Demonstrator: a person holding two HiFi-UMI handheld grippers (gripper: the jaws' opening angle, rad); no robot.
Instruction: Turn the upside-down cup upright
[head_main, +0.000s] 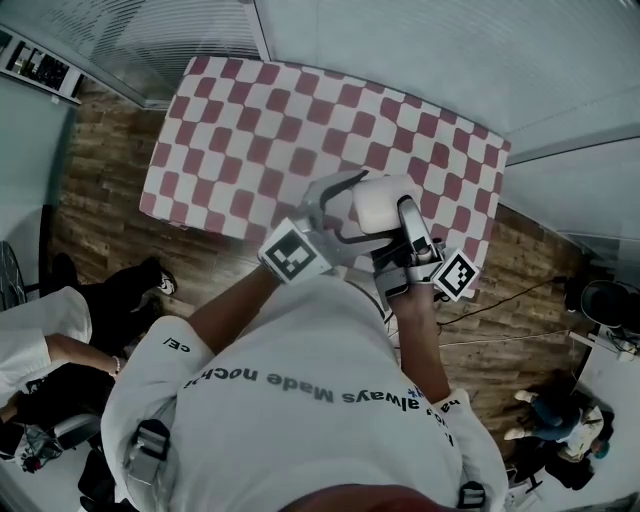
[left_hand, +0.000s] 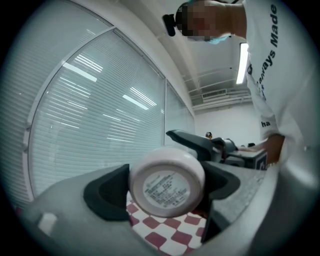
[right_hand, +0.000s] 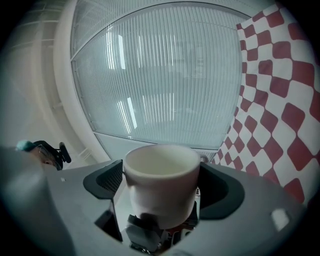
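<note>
A white cup (head_main: 380, 205) hangs in the air over the near edge of the checked table (head_main: 250, 130), between both grippers. My left gripper (head_main: 350, 210) comes in from the left and is shut on it. In the left gripper view the cup's labelled base (left_hand: 167, 182) faces the camera, with a black pad against each side. My right gripper (head_main: 397, 237) reaches in from the near right. In the right gripper view the cup's rim and side (right_hand: 161, 182) sit between its wide-set jaws, and I see no firm press from its pads.
The red-and-white checked cloth (right_hand: 280, 100) covers the table, with slatted blinds (right_hand: 165, 75) behind it. On the wooden floor, a person sits at the left (head_main: 60, 340) and another at the lower right (head_main: 560, 420). A cable (head_main: 500, 300) runs along the floor on the right.
</note>
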